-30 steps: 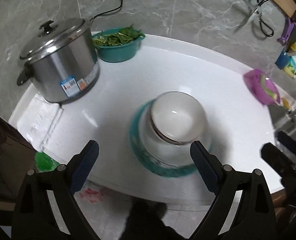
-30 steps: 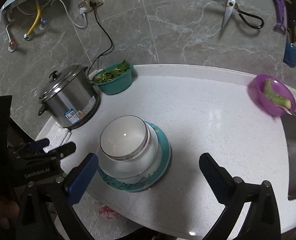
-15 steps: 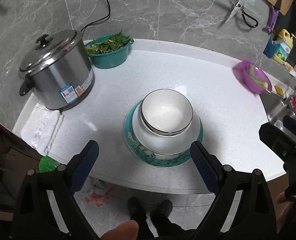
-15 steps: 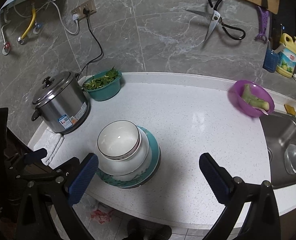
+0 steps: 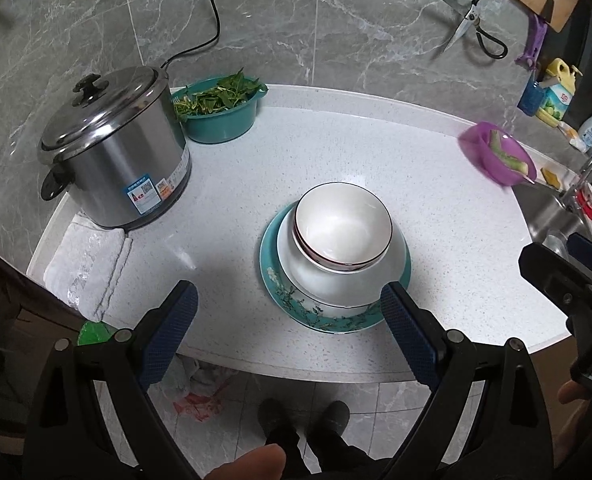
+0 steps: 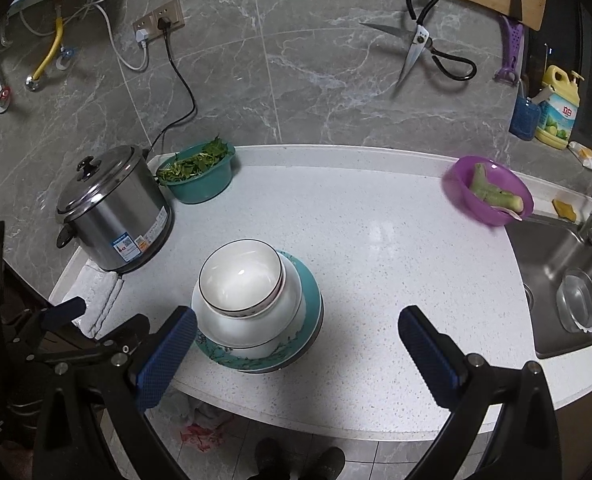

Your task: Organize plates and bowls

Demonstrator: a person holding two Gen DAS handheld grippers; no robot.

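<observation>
A stack stands near the front of the white counter: a teal flowered plate at the bottom, a large white bowl on it, and smaller white bowls with dark rims nested on top. The same plate, large bowl and top bowl show in the right wrist view. My left gripper hangs open in front of the stack, holding nothing. My right gripper is open too, to the right of the stack, empty.
A steel rice cooker stands at the back left on a white cloth, beside a teal basin of greens. A purple bowl with vegetable pieces sits at the right by the sink. Scissors hang on the wall.
Both grippers have pulled back and up from the stack, so it looks smaller and more of the counter and wall shows. The stack itself has not moved.
</observation>
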